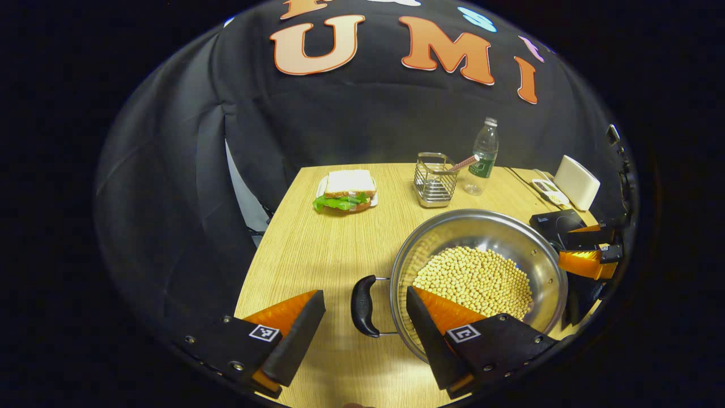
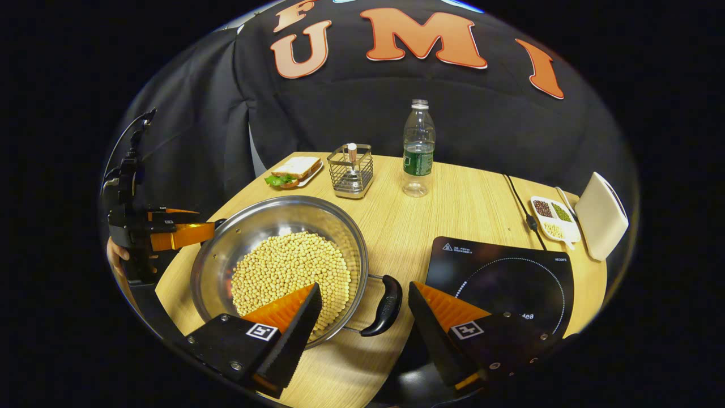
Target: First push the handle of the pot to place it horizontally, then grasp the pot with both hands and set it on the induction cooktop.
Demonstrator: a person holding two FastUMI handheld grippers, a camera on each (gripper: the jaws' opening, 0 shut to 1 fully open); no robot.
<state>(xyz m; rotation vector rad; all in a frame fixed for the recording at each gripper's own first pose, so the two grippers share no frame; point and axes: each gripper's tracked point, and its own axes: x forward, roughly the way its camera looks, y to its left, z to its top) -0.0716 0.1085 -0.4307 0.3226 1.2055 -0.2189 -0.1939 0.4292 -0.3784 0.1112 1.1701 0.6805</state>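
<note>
The tabletop [image 2: 453, 192] carries everything the task needs. The pot [image 2: 277, 226], a wide steel one holding a layer of pale beans [image 2: 289, 269], sits on the bare wood to the left of the induction cooktop [image 2: 510, 272] in the right gripper view, near it but not on it. So the placing step is not done.

The pot has a dark loop handle on each side. In the left gripper view the left handle [image 1: 362, 306] lies between the fingers of the left tongs [image 1: 365, 317], which stand wide apart and touch neither the handle nor, as far as I can tell, the rim; one finger hangs over the pot's near edge. In the right gripper view the right handle [image 2: 386, 306] lies likewise in the gap of the right tongs [image 2: 365, 311], also wide and gripping nothing. Both handles seem to stick out roughly level from the rim, so I judge the pushing step finished or nearly so, and the two-handed grasp is being lined up.

What remains: close both tongs on the handles, lift the pot evenly so the beans stay in, carry it right and set it down on the cooktop's ring.

Farther back stand a water bottle [image 2: 418, 150], a wire holder [image 2: 351, 170] and a sandwich [image 2: 294, 169], clear of the path.
</note>
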